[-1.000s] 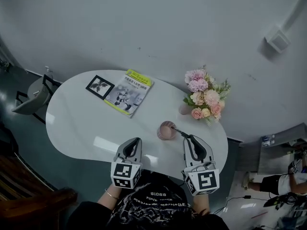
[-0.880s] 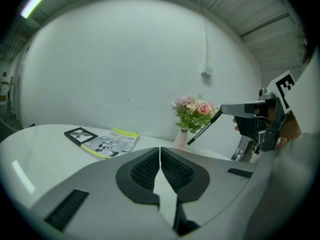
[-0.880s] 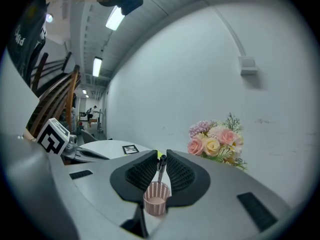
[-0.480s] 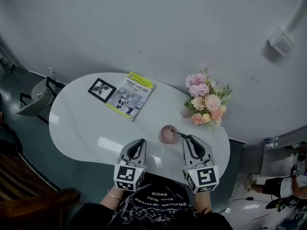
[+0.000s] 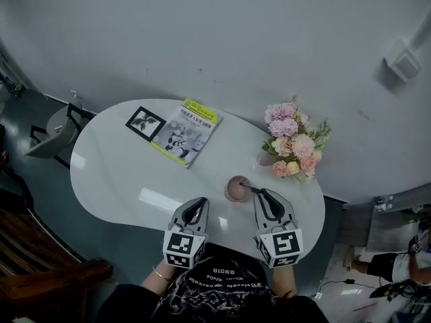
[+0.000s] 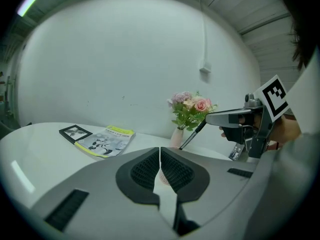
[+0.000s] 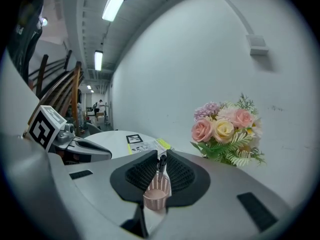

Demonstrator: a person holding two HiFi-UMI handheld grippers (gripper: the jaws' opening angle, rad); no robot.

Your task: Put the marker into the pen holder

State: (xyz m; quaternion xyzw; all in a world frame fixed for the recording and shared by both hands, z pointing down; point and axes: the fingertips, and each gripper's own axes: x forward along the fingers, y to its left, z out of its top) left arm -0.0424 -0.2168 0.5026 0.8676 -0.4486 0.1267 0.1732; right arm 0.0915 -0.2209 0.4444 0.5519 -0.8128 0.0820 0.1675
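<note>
Head view: over the white table (image 5: 121,173), my right gripper (image 5: 260,194) holds the black marker (image 5: 247,188) slanting above the pink mesh pen holder (image 5: 236,191). My left gripper (image 5: 198,206) hovers nearby. Left gripper view: my jaws are pressed together with nothing between them. Right gripper view: my jaws clamp the marker, with the pen holder just beneath it.

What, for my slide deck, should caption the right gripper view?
Right gripper clamps a black marker, aimed at the pink mesh pen holder, flowers beyond.

Pink mesh pen holder (image 5: 236,188), blk marker (image 6: 192,136), wht table (image 5: 114,173), yellow-edged booklet (image 5: 186,132), pink & cream flowers (image 5: 293,147)
</note>
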